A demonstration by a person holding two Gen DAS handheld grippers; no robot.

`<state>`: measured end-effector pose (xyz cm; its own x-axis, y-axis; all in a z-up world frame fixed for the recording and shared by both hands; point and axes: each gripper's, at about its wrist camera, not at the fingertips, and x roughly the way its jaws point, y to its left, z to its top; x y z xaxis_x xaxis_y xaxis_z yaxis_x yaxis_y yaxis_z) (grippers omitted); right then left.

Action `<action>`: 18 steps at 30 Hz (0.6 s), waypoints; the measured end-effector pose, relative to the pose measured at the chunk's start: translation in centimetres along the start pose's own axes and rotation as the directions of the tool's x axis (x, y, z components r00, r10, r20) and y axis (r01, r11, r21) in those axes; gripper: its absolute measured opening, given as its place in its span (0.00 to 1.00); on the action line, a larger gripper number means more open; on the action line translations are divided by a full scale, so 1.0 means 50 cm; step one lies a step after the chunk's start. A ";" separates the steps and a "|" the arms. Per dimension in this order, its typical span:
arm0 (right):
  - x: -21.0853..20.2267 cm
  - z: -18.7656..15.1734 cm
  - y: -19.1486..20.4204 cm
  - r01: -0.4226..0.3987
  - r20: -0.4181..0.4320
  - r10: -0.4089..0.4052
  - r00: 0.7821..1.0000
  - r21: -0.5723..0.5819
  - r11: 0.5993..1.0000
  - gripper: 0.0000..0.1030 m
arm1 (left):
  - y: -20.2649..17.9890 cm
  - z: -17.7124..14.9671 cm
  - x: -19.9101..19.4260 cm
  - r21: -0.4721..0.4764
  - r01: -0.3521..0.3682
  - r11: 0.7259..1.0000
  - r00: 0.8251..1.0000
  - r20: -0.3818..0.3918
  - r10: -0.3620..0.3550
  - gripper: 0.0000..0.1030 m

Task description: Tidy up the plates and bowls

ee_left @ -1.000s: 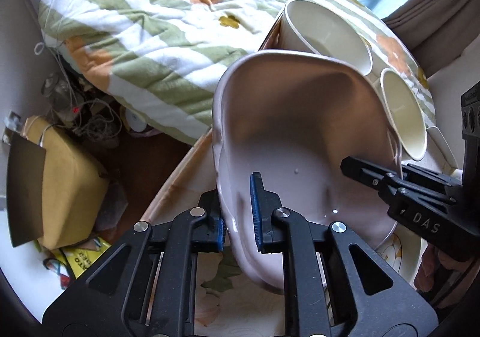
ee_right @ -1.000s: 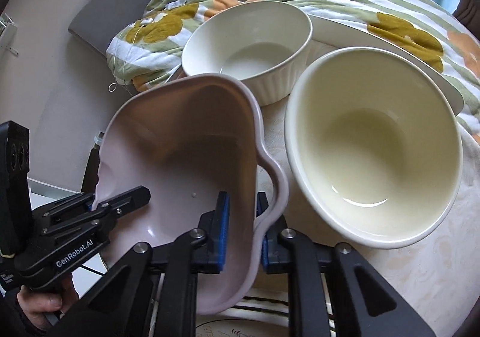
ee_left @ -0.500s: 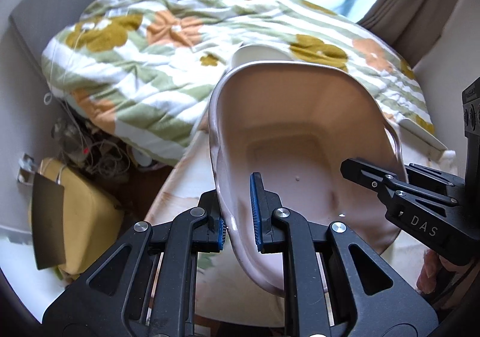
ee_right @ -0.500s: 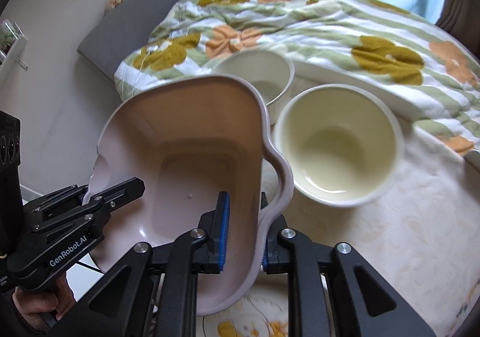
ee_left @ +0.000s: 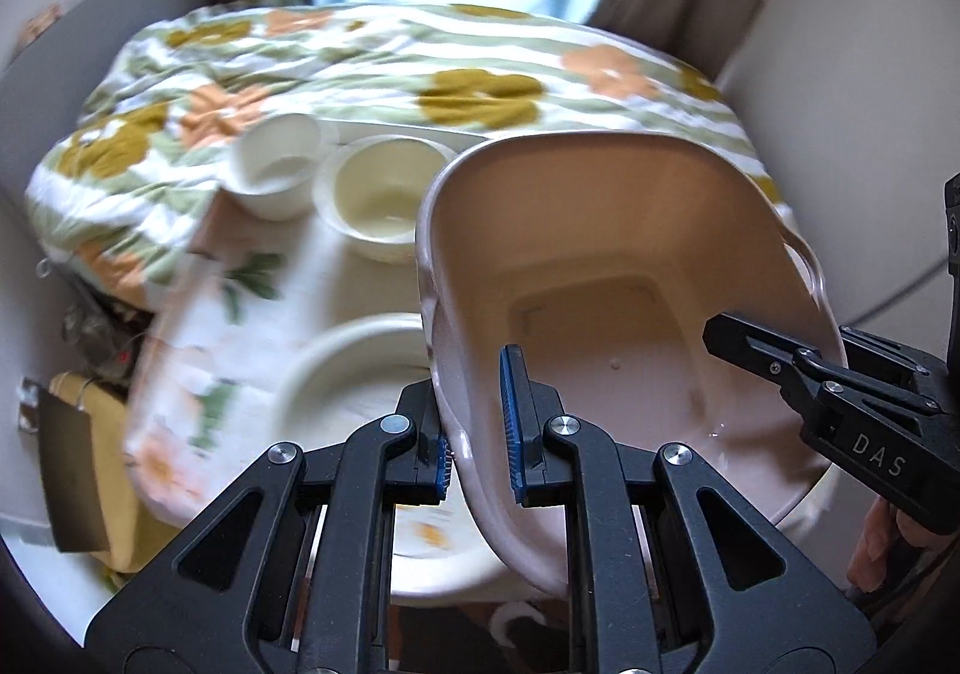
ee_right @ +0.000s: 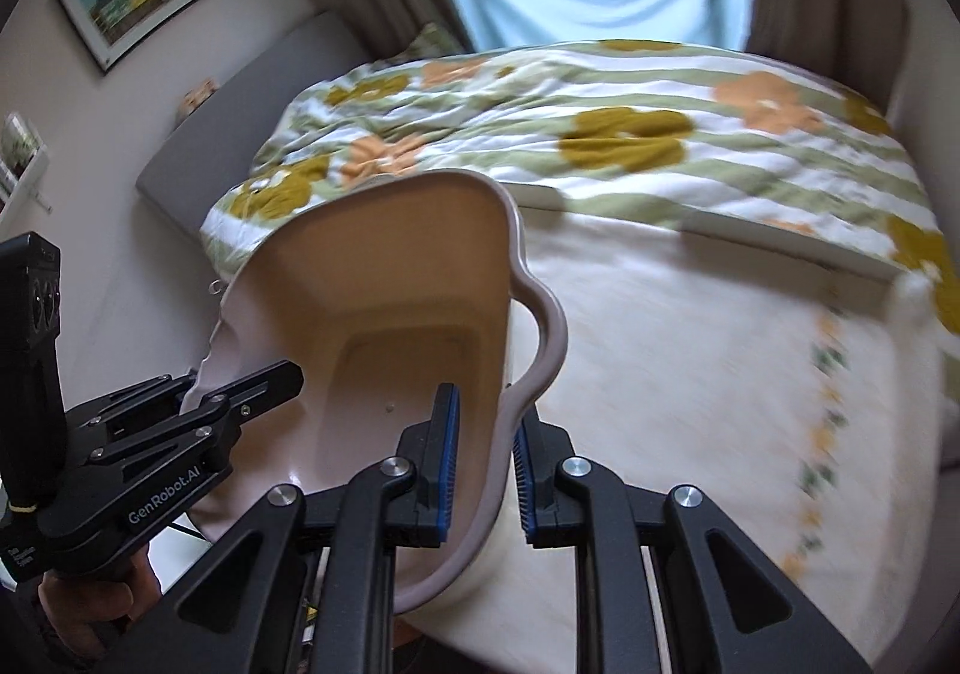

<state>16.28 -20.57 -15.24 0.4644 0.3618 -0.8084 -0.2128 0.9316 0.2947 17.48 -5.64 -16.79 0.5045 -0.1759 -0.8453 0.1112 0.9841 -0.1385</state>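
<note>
A pale pink baking dish (ee_left: 600,278) with looped handles hangs in the air, held from both ends. My left gripper (ee_left: 477,434) is shut on its left rim, and my right gripper (ee_right: 483,452) is shut on its right rim beside the handle (ee_right: 549,326). Each view shows the other gripper at the far rim: the right gripper (ee_left: 840,398) and the left gripper (ee_right: 180,422). Below, on the table, a white ribbed bowl (ee_left: 279,173) and a cream bowl (ee_left: 384,197) stand side by side, with a cream plate (ee_left: 354,374) nearer.
The round table (ee_right: 690,362) wears a floral cloth. Behind it lies a bed with a flowered quilt (ee_right: 600,134), then curtains and a window. A yellow bag (ee_left: 90,434) sits on the floor at the left. A person's hand (ee_right: 84,608) holds the left gripper.
Both grippers have lifted the pink dish up and carried it away from the two bowls, which now sit smaller and farther left. The dish has rolled somewhat. Both grips are unchanged.
</note>
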 end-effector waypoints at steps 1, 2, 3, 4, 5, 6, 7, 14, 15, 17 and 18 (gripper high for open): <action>-0.016 -0.015 -0.022 0.015 0.003 -0.015 1.000 0.017 1.000 0.15 | -0.033 -0.008 0.004 0.018 0.016 1.000 1.000 -0.007 -0.016 0.12; -0.029 -0.025 -0.041 0.025 0.005 -0.025 1.000 0.030 0.999 0.15 | -0.059 -0.015 0.009 0.033 0.028 0.999 1.000 -0.014 -0.027 0.12; -0.047 -0.043 -0.069 0.043 0.009 -0.043 0.999 0.055 0.998 0.15 | -0.093 -0.025 0.015 0.054 0.044 0.998 0.999 -0.022 -0.043 0.12; -0.060 -0.057 -0.091 0.058 0.011 -0.059 0.998 0.074 0.996 0.15 | -0.121 -0.033 0.023 0.071 0.061 0.996 0.998 -0.032 -0.059 0.12; -0.069 -0.070 -0.111 0.073 0.010 -0.075 0.997 0.091 0.993 0.15 | -0.142 -0.041 0.032 0.081 0.075 0.994 0.997 -0.042 -0.072 0.12; -0.078 -0.084 -0.134 0.089 0.006 -0.090 0.996 0.109 0.990 0.15 | -0.167 -0.048 0.046 0.088 0.096 0.991 0.994 -0.057 -0.091 0.12; -0.083 -0.097 -0.157 0.102 -0.001 -0.103 0.995 0.127 0.987 0.15 | -0.188 -0.056 0.060 0.093 0.114 0.989 0.992 -0.072 -0.107 0.12; -0.050 -0.178 -0.288 0.175 -0.063 -0.165 0.984 0.227 0.958 0.15 | -0.296 -0.108 0.197 0.136 0.190 0.972 0.970 -0.179 -0.164 0.12; -0.043 -0.187 -0.303 0.180 -0.066 -0.168 0.983 0.239 0.954 0.15 | -0.300 -0.112 0.209 0.139 0.193 0.971 0.969 -0.185 -0.166 0.12; -0.034 -0.207 -0.334 0.182 -0.070 -0.170 0.983 0.256 0.949 0.15 | -0.307 -0.120 0.236 0.146 0.199 0.969 0.966 -0.194 -0.169 0.12; -0.025 -0.211 -0.342 0.182 -0.069 -0.169 0.983 0.263 0.948 0.15 | -0.313 -0.124 0.244 0.151 0.198 0.969 0.966 -0.197 -0.167 0.12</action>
<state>10.28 -37.34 -24.62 0.4336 0.1954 -0.8796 0.1083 0.9578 0.2662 16.60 -23.04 -28.11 0.3005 -0.3291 -0.8952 0.3363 0.9149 -0.2234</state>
